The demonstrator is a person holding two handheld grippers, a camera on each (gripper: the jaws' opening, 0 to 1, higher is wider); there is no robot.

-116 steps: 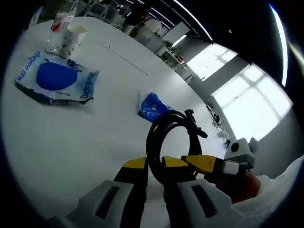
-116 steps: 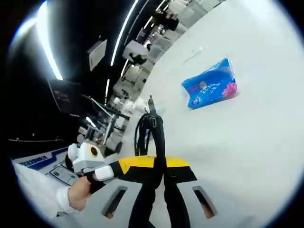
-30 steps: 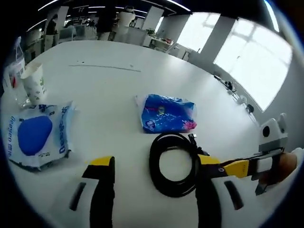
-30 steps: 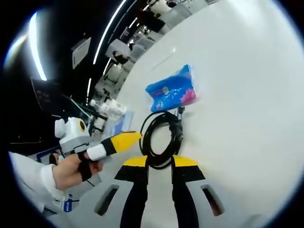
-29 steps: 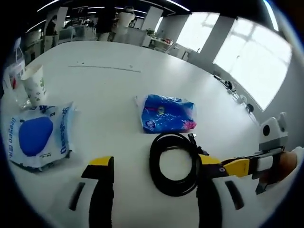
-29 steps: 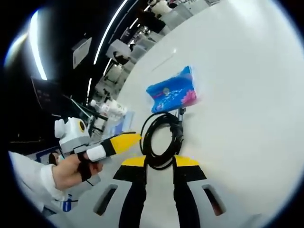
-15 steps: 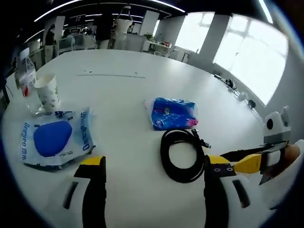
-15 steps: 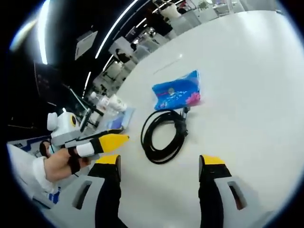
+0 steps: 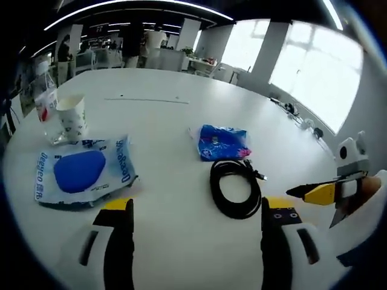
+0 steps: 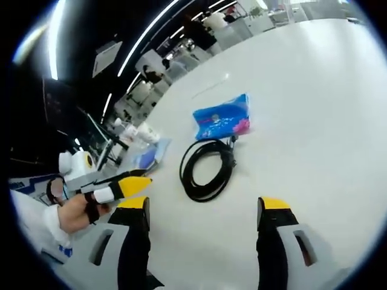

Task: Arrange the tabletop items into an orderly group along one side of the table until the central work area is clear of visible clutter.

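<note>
White table (image 9: 169, 121): coiled cable (image 9: 236, 187) beside blue packet (image 9: 222, 142).

Left gripper (image 9: 196, 208) held level, jaws spread wide, nothing between them. Right gripper (image 10: 204, 208) likewise wide apart and empty, gripped by a hand (image 10: 75, 214).

Grey claw (image 9: 196, 211) arms, yellow tips, white sleeve (image 10: 33, 226).

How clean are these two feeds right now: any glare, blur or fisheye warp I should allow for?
Left gripper view: the windows are blown out white, the coiled black cable is sharp, and the table bulges with fisheye curve. Right gripper view: ceiling light strips streak, the left side is dark, and the blue tissue pack is crisp.
</note>
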